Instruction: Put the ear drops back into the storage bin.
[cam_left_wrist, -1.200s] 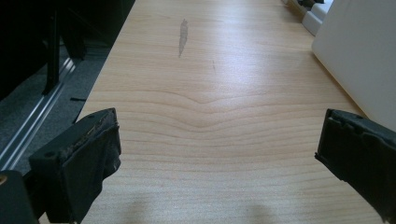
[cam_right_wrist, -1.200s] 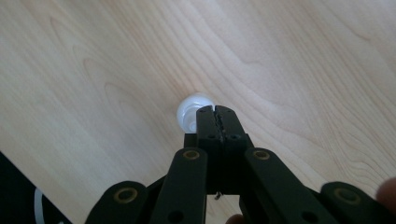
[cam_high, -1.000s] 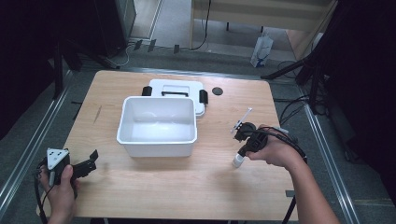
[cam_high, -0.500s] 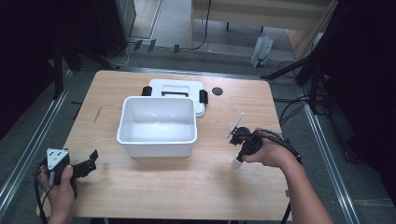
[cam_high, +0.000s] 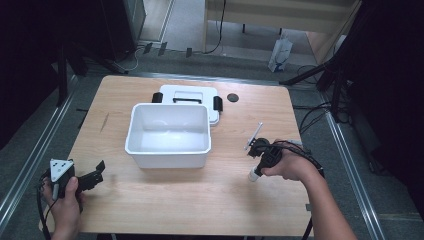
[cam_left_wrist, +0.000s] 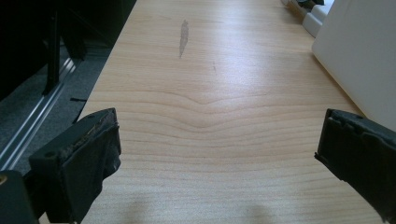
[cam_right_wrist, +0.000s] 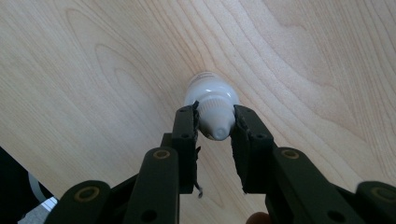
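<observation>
High view: at the table's four o'clock, the right gripper (cam_high: 253, 146) stands a small white bottle (cam_high: 255, 173) upright, right of the white bin (cam_high: 167, 134). Left gripper view: the left gripper (cam_left_wrist: 217, 154) idles, jaws wide. Right gripper view: the jaws, just eased apart, pinch the cap (release seems next).

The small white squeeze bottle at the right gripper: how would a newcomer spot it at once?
Start from the big white open plastic bin in the middle of the wooden table, then look to its right, where a hand holds the right gripper. The small white squeeze bottle stands on bare wood with its ribbed cap between the black jaws, apart from everything else.
</observation>
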